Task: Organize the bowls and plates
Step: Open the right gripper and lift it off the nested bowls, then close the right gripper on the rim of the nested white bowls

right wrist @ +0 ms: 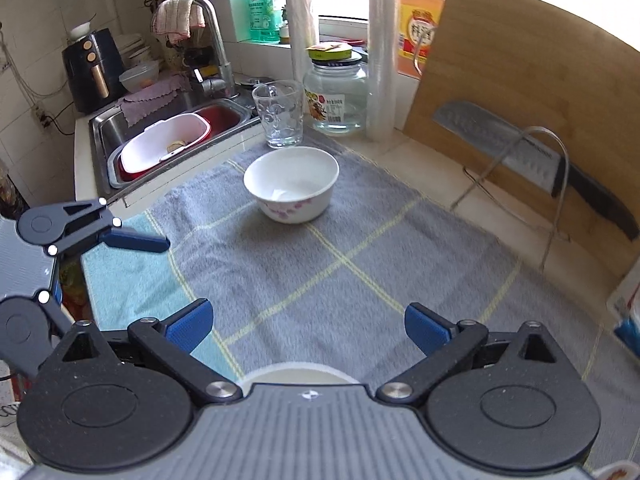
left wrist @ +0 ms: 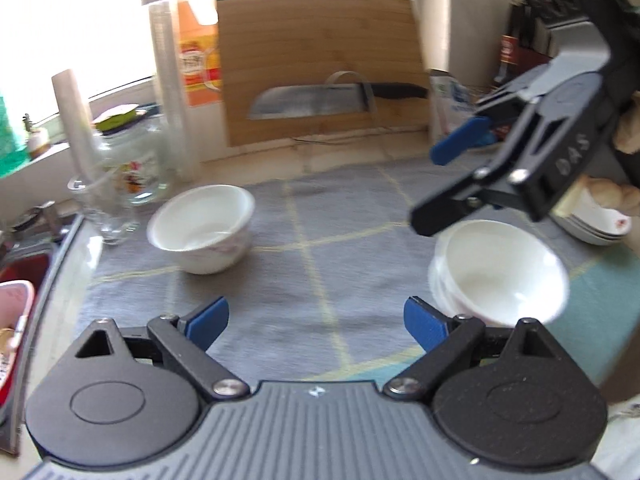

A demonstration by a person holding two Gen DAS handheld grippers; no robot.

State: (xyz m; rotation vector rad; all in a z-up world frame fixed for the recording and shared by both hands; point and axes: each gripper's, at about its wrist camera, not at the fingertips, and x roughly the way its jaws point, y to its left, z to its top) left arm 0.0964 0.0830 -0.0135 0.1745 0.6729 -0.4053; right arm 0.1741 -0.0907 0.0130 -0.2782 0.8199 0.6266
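Blue-padded left gripper [left wrist: 316,326] and right gripper [right wrist: 308,326] tilt downward, jaws apart.

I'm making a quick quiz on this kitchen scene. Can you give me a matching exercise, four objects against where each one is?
Things:
1. flowered bowl
2. knife
3. pink tub
4. stacked white bowls

Places:
A. in the sink
B. in a wire holder against the cutting board
C. alone on the grey towel, near the drinking glass
D. below the right gripper, at the towel's teal edge

Pairs: 1-C, 2-B, 3-A, 4-D
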